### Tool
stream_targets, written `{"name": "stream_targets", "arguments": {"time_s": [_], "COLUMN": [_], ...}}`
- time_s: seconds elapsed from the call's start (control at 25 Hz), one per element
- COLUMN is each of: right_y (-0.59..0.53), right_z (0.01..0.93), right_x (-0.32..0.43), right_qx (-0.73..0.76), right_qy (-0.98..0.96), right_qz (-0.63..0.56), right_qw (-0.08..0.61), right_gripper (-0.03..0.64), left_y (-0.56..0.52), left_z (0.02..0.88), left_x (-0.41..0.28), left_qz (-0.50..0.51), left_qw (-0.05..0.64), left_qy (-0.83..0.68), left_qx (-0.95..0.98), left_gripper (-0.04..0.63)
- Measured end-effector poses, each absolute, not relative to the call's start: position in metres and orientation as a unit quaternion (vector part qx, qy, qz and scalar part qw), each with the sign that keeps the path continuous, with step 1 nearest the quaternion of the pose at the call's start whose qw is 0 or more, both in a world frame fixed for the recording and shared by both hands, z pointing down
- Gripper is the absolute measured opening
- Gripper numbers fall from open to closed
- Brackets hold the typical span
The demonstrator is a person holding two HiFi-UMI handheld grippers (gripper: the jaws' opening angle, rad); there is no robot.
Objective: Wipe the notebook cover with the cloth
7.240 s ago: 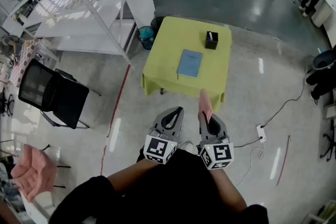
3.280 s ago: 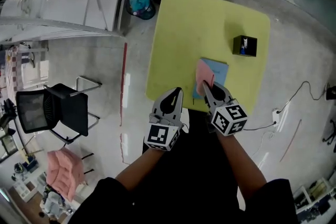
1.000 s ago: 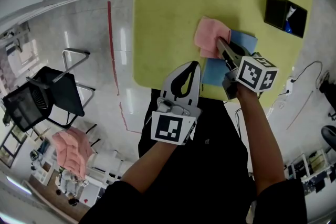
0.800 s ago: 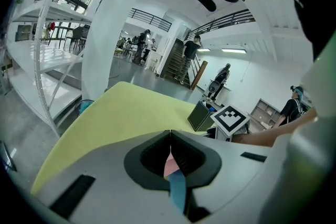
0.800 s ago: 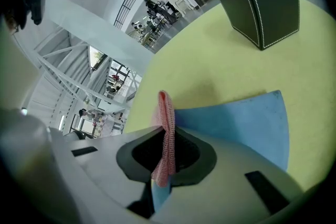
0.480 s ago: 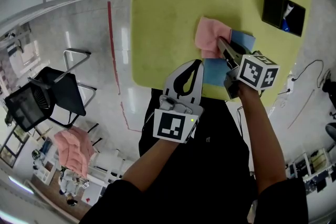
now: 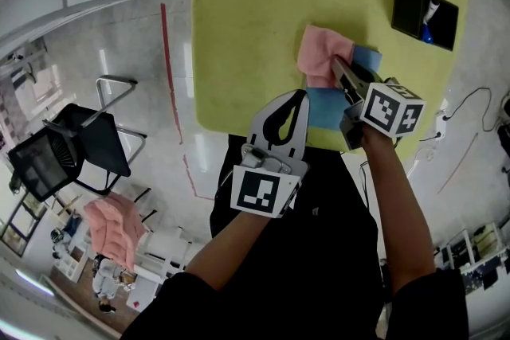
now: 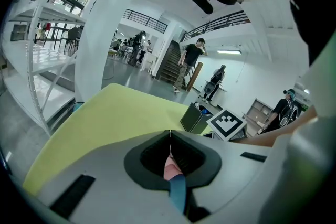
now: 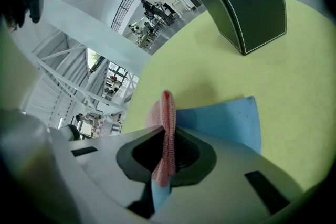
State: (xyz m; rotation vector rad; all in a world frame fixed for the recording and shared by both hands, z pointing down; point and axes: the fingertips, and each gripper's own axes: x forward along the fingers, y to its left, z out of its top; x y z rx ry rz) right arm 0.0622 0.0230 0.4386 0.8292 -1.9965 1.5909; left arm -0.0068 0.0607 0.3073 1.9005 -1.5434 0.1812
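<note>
Right gripper view: cloth (image 9: 167,107) pinched between right gripper's (image 9: 167,132) fingers (image 9: 227,178), over notebook (image 9: 223,119).

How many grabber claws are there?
2. The left gripper, shut and empty, hangs over the table's near edge. The right gripper sits over the blue notebook, pinching the pink cloth. None seem hidden.

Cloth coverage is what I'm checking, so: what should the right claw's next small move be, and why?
Probably drag the right claw toward the person across the notebook, pulling the cloth over the bare blue cover. The claw is shut on the cloth, which sits bunched at one corner, partly over the yellow table, while blue cover shows bare beside it.
</note>
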Motion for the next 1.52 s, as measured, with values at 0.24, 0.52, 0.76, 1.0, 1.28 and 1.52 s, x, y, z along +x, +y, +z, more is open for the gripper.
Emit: {"name": "stream_targets", "arguments": {"time_s": [0.24, 0.52, 0.76, 1.0, 1.28, 1.52], "right_y": [0.022, 0.022, 0.021, 0.023, 0.023, 0.021], "right_z": [0.440, 0.438, 0.440, 0.443, 0.442, 0.444], "right_x": [0.069, 0.086, 0.094, 0.095, 0.109, 0.118], "right_qx": [0.306, 0.314, 0.318, 0.321, 0.321, 0.324], "right_qy": [-0.721, -0.717, -0.716, -0.716, -0.718, -0.718], "right_qz": [0.579, 0.580, 0.578, 0.578, 0.574, 0.577], "right_qw": [0.225, 0.225, 0.226, 0.224, 0.226, 0.217], "right_gripper": [0.041, 0.041, 0.041, 0.041, 0.041, 0.041], "left_y": [0.060, 0.059, 0.060, 0.063, 0.065, 0.065], "left_z": [0.311, 0.309, 0.312, 0.315, 0.313, 0.316], "left_x": [-0.001, 0.007, 0.008, 0.005, 0.014, 0.017], "left_qz": [0.072, 0.078, 0.081, 0.083, 0.085, 0.086], "left_qw": [0.337, 0.335, 0.335, 0.334, 0.336, 0.337], "left_qy": [-0.587, -0.584, -0.581, -0.579, -0.578, -0.573], "left_qx": [0.733, 0.735, 0.737, 0.739, 0.739, 0.742], "left_gripper": [0.017, 0.017, 0.017, 0.017, 0.017, 0.017]}}
